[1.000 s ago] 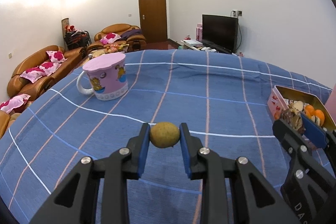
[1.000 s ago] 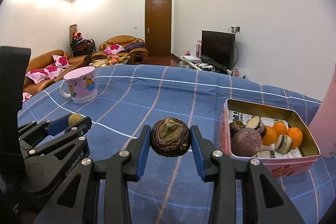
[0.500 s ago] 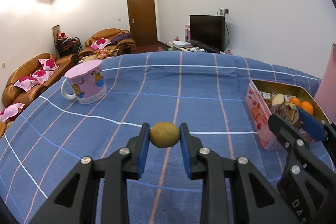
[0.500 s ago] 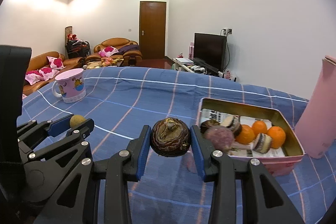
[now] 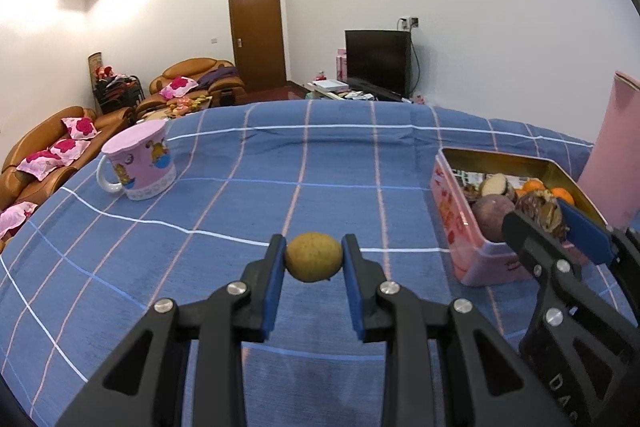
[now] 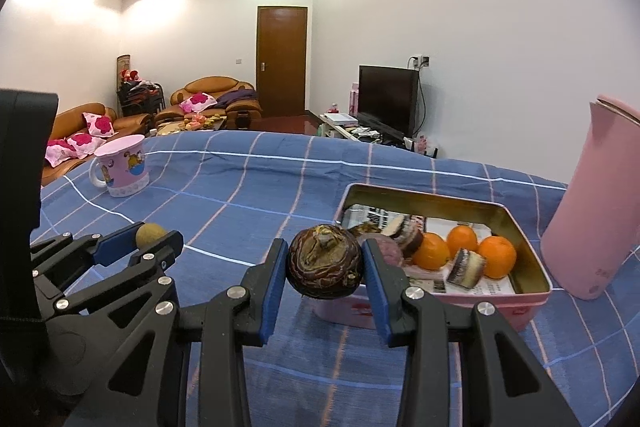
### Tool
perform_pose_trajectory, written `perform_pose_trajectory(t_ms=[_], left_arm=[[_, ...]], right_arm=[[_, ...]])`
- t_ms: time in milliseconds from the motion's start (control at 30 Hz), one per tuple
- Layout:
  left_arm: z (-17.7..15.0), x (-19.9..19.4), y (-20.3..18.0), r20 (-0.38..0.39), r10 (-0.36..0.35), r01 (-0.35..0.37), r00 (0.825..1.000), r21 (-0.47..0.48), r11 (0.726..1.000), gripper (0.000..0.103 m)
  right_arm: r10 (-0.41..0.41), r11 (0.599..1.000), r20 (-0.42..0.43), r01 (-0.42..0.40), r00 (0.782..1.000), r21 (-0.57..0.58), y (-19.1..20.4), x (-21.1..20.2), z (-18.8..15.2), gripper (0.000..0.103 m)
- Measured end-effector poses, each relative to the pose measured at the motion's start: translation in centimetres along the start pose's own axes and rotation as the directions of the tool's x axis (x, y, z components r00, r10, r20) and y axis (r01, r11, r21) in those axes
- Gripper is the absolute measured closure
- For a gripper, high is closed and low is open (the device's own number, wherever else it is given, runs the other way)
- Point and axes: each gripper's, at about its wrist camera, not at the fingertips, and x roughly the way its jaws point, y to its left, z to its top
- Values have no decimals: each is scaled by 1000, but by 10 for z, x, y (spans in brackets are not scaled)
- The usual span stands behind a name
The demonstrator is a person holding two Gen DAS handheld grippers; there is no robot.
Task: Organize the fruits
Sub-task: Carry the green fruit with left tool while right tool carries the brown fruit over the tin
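The pink tin [image 6: 532, 301] stands on the blue checked cloth [image 5: 224, 211], to the right, with a tall pink jug [image 6: 600, 211] just beside its far right corner. The tin already holds part of the fruit: three oranges [image 6: 496, 254], a round purple fruit [image 5: 494, 213] and several cut pieces with a dark skin and pale flesh [image 6: 466, 267]. This portion of the sorting counts as done.

Two fruits remain outside the tin, both held clear of the cloth:

- The left gripper [image 5: 314, 261] has its jaws clamped on a small yellow-brown fruit [image 5: 314, 257]. It hangs over open cloth, well apart from the tin's near wall.
- The right gripper [image 6: 325, 269] has its jaws clamped on a dark, wrinkled brown fruit [image 6: 325, 261]. It hangs just in front of the tin's near-left corner, close to the rim but, as far as can be judged, not yet over the opening.

A pink mug [image 5: 138, 163] stands at the far left of the cloth; its rim shows as a flat pink top, so whether it holds anything cannot be told. No other loose fruit shows on the cloth in either view.

Estimated status — late stage. Remaining work: carry each held fruit over the rim and release it into free space inside the tin, the right-hand fruit being the nearer of the two
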Motion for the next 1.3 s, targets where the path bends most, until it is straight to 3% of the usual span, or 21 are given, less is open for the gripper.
perform_pose_trajectory(t_ms=[733, 1300], left_arm=[[-3, -13, -76, 3, -86, 85, 996, 87, 993, 73], [-6, -22, -137, -22, -183, 184, 983, 145, 972, 73]], right_arm=[[-95, 994, 6, 94, 996, 56, -71, -20, -11, 63], [-210, 973, -2, 210, 978, 96, -138, -37, -19, 63]])
